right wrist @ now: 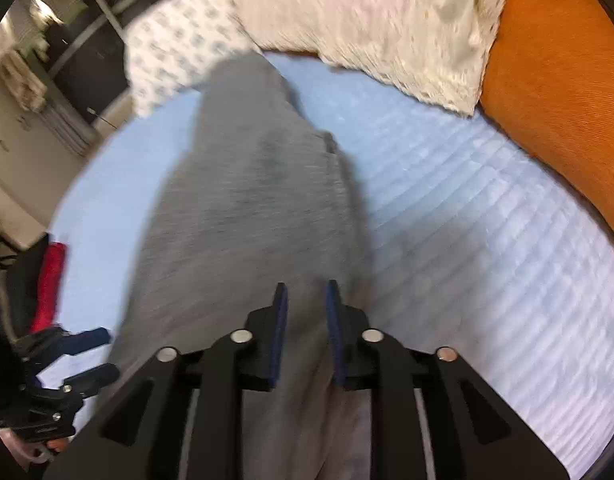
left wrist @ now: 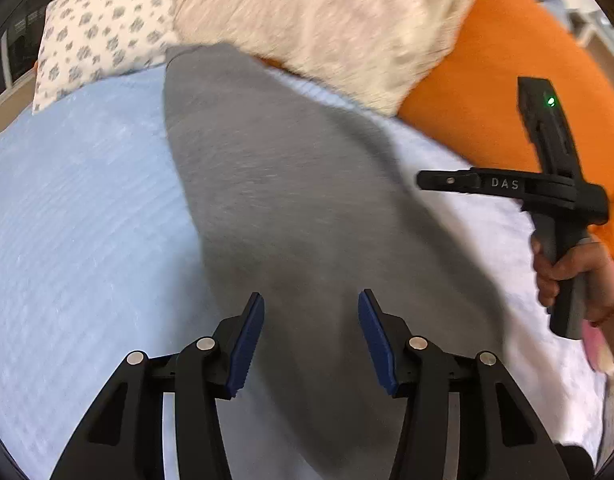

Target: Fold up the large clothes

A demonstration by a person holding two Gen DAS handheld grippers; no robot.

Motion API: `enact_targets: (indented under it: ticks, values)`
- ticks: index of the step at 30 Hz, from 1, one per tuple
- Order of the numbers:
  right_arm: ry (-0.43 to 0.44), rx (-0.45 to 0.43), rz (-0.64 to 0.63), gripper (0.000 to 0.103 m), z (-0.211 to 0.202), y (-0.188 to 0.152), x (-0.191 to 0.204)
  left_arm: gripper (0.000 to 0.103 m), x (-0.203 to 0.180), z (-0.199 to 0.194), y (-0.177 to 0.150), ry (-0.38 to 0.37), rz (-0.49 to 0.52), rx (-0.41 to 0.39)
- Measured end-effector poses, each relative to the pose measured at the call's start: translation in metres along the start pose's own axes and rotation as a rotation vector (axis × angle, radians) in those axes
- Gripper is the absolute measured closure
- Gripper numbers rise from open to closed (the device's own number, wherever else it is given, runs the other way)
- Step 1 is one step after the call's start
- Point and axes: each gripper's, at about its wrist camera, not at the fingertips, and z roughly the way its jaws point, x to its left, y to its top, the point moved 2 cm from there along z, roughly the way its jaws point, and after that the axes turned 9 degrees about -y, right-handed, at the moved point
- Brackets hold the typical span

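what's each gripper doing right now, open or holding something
Left gripper: open over the grey garment, gripping nothing.
Right gripper: jaws narrow, grey garment between them; grip unclear.

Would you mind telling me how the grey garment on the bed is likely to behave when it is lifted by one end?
The grey garment will probably be floppy: it lies limp along the blue bedcover, so it should sag and trail. Its knit-looking surface suggests it will not slip easily. Being long, it may feel fairly heavy and drag on the cover.
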Motion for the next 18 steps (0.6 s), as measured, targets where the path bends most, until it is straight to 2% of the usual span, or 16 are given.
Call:
enact_targets:
  ticks: [2,4,6,8,10,12,13,15,16,18]
  values:
    - [0.110,0.032,0.011,0.078,-0.020,-0.025,0.008,0.051,-0.016,-0.011,-0.015,-0.024,0.038,-0.013]
    - [0.138,0.065,-0.008,0.078,-0.029,-0.048,0.018,0.051,-0.027,-0.009,-0.028,-0.039,0.065,0.022]
    - [0.071,0.104,-0.061,0.078,-0.023,-0.067,0.024,0.051,-0.029,0.006,-0.043,-0.021,0.064,0.089]
    - [-0.014,0.159,-0.092,0.081,-0.006,-0.083,0.021,0.051,-0.026,0.016,-0.051,-0.008,0.033,0.104]
    - [-0.032,0.175,-0.086,0.081,0.003,-0.093,0.015,0.051,-0.026,0.020,-0.050,-0.010,0.033,0.115]
    - [-0.037,0.172,-0.065,0.078,-0.010,-0.089,0.017,0.051,-0.024,0.013,-0.044,-0.028,-0.014,0.117]
    - [-0.024,0.158,-0.048,0.074,-0.022,-0.087,0.017,0.051,-0.019,0.003,-0.041,-0.063,-0.080,0.105]
    - [-0.003,0.108,-0.005,0.041,-0.051,-0.087,0.012,0.050,-0.010,-0.018,-0.043,-0.120,-0.188,0.073]
    - [-0.007,0.092,0.004,0.037,-0.063,-0.091,0.009,0.050,-0.002,-0.030,-0.047,-0.149,-0.267,0.059]
    - [0.007,0.093,0.044,0.036,-0.082,-0.096,-0.002,0.048,0.010,-0.040,-0.058,-0.195,-0.390,0.053]
